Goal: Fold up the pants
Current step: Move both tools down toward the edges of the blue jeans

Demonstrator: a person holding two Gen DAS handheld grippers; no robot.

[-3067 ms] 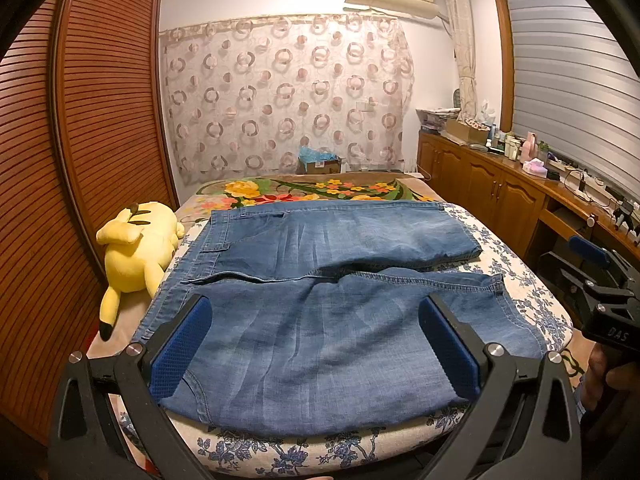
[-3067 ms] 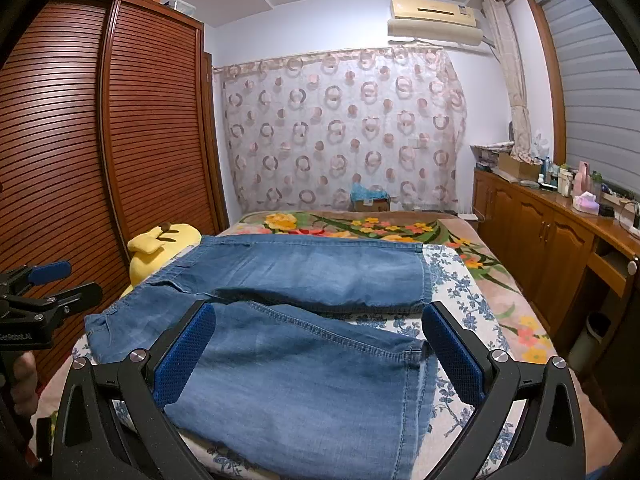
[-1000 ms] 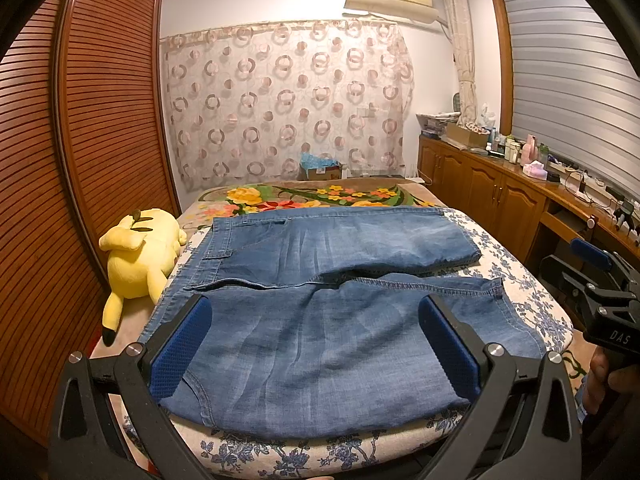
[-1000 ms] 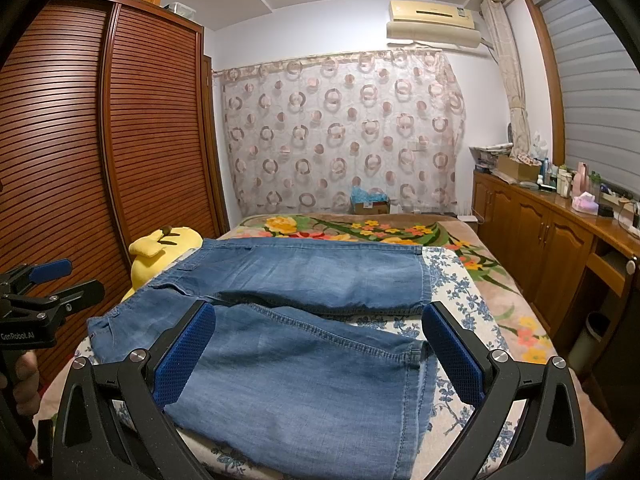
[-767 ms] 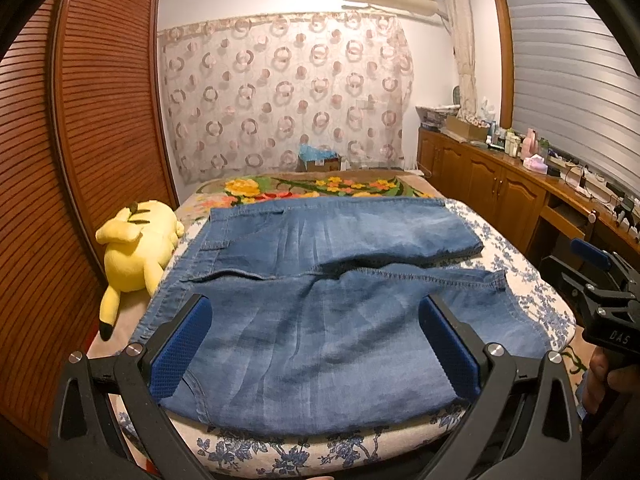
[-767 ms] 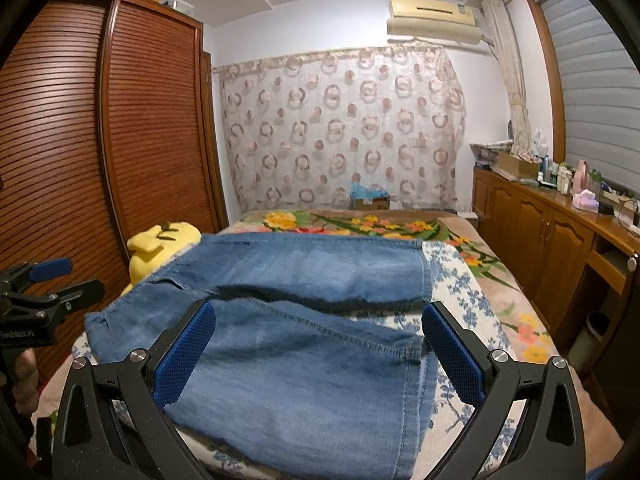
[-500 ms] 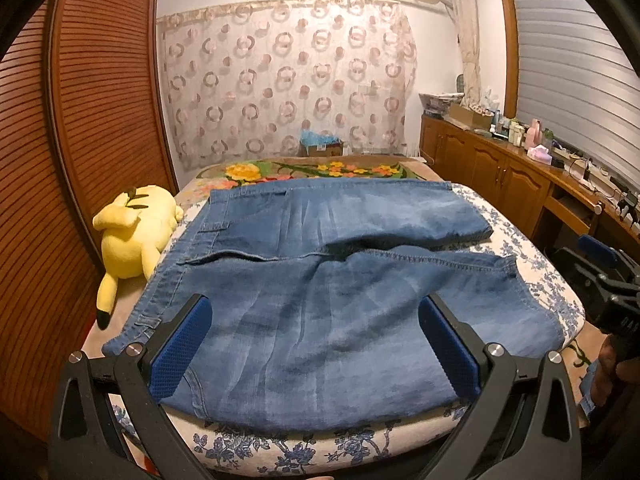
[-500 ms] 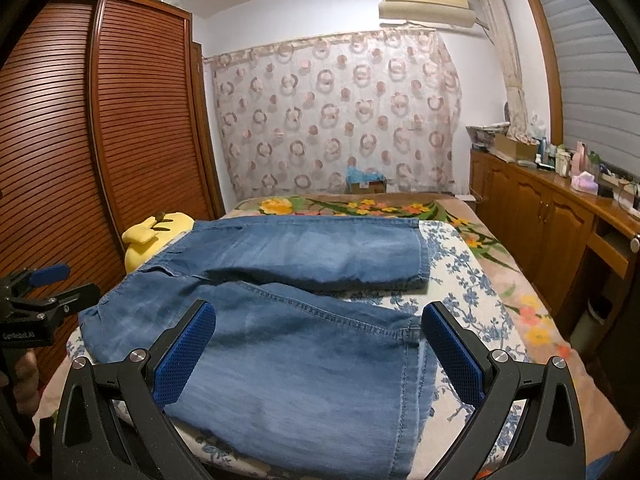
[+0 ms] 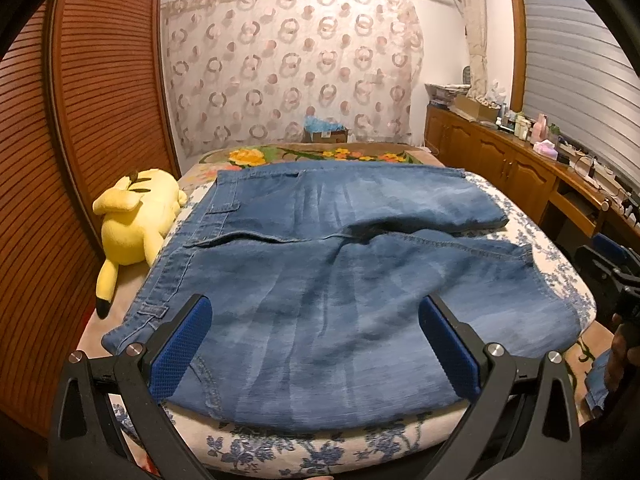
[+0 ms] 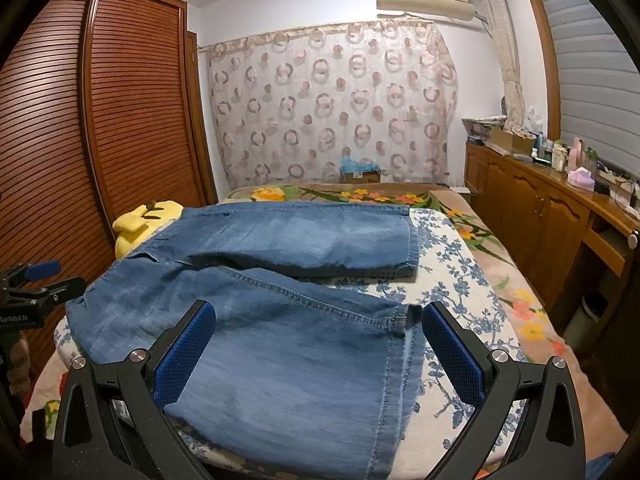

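Blue denim pants [image 9: 340, 280] lie spread flat across the floral bed [image 9: 304, 446], legs extending toward three o'clock. Left gripper [image 9: 314, 344] and right gripper [image 10: 318, 350] hover at six o'clock, jaws wide apart, holding nothing. A yellow plush toy [image 9: 134, 216] lies at nine o'clock.

The faded blue denim pants [image 9: 340, 280] are coarse woven cloth, matt, with raised stitched seams. Under them the blue-flowered cotton bedspread [image 10: 456, 280] looks soft and dull. The yellow plush toy [image 9: 136, 216] is fuzzy pile. The slatted reddish wooden wardrobe doors [image 10: 132, 112] carry a low sheen, as do the brown wooden cabinets [image 10: 532, 216]. The sheer ring-patterned curtain [image 9: 296, 68] is thin fabric. Each black plastic gripper, left gripper [image 9: 316, 340] and right gripper [image 10: 320, 344], is matt, with dimpled blue rubbery pads [image 10: 184, 356] and shiny metal screws.
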